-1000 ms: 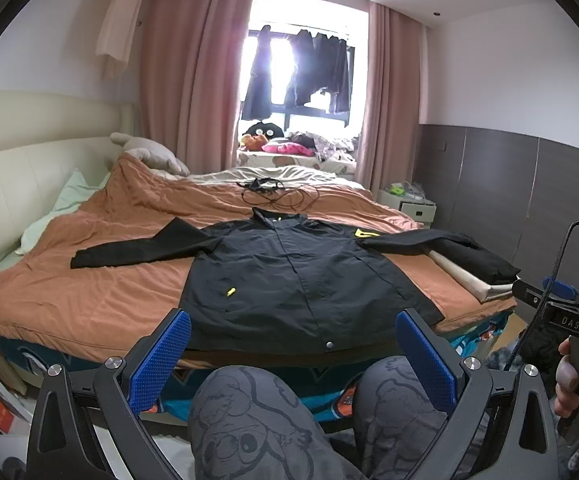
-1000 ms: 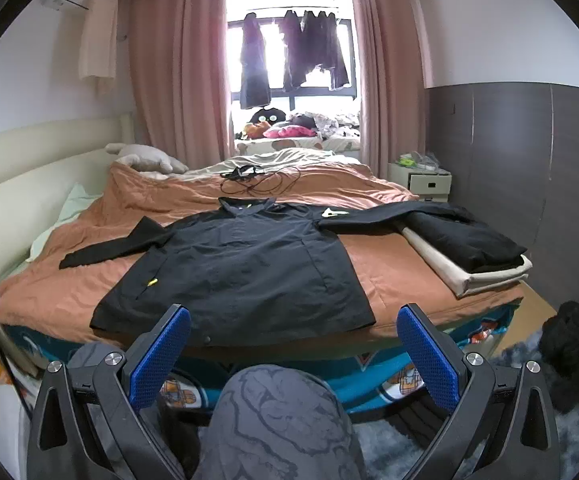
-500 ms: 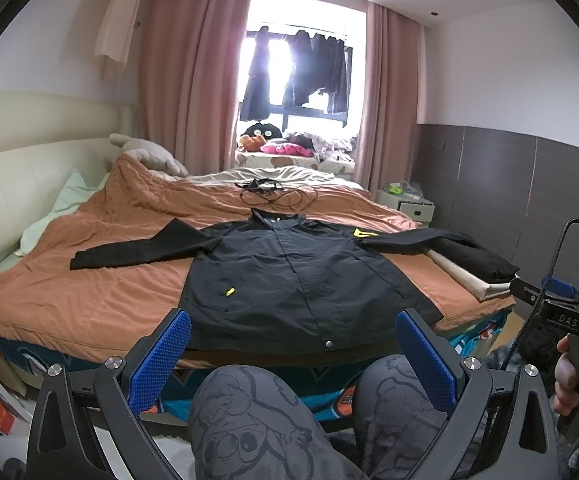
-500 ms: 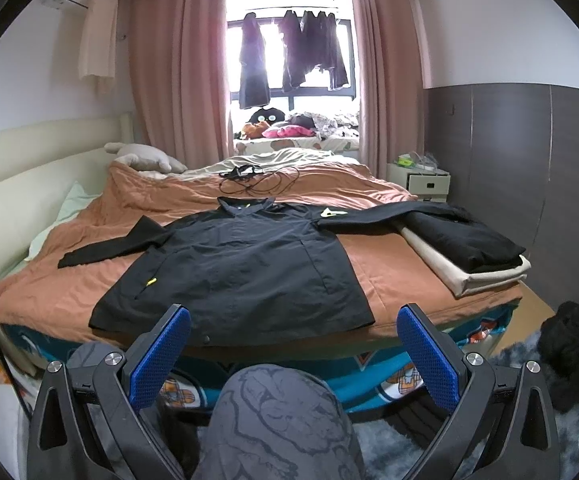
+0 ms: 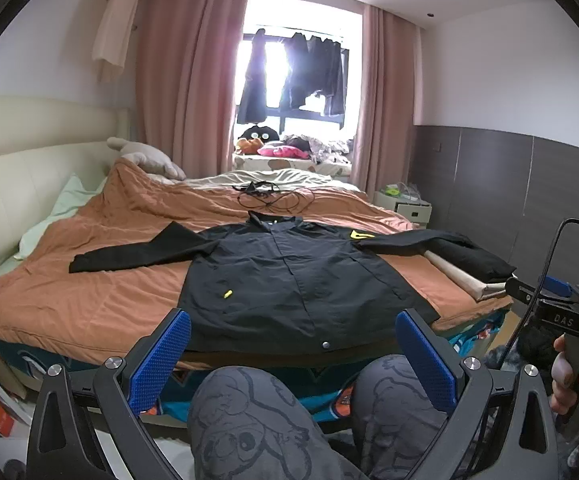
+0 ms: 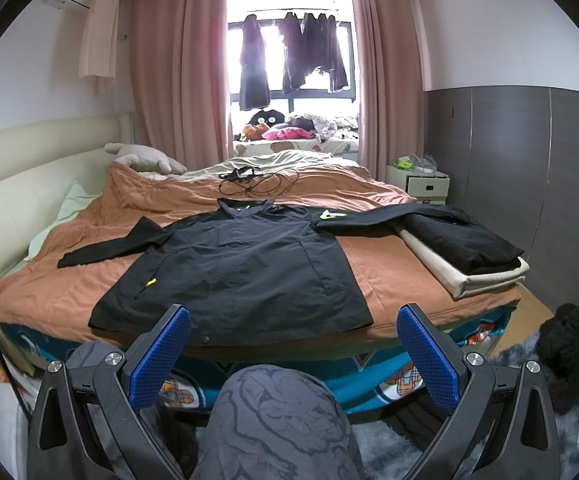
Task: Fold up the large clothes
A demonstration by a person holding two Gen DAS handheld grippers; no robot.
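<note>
Nothing has shifted against the earlier frames: both views match, apart from a very slight drift in framing. The black jacket [image 5: 289, 280] lies flat and unfolded on the orange blanket [image 5: 89, 300] of the bed, front side up. The left gripper [image 5: 293, 356] and the right gripper [image 6: 293, 354] hang above the person's knees [image 5: 249, 412], short of the bed edge, both with jaws spread wide and holding nothing. The jacket is just beyond the fingertips, untouched. Its collar points away toward the window [image 6: 289, 60], hem nearest the grippers; the body's long axis runs away from the cameras, sleeves stretched out left and right.
</note>
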